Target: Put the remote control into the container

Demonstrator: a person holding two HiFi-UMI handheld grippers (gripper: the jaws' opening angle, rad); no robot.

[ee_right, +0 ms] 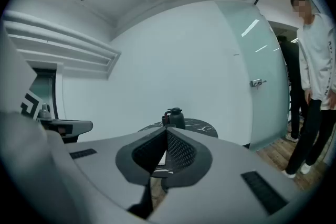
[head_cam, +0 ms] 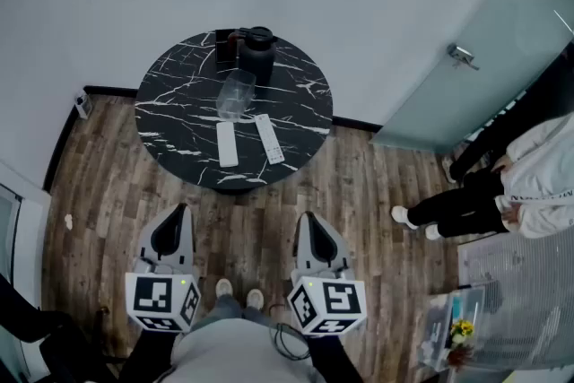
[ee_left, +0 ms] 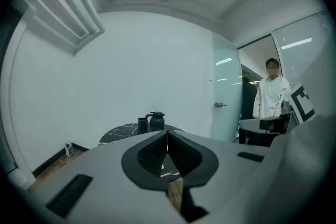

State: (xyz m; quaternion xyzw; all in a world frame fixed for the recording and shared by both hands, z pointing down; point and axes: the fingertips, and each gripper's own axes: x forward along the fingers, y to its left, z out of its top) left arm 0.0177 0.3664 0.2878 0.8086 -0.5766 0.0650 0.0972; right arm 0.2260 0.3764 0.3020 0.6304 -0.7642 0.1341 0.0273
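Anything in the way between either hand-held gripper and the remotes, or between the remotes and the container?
Nothing visible. The left remote and right remote lie bare on the table's near side, the clear container just behind them, the jug beyond. Only floor separates the left hand-held gripper and right hand-held gripper from the table.
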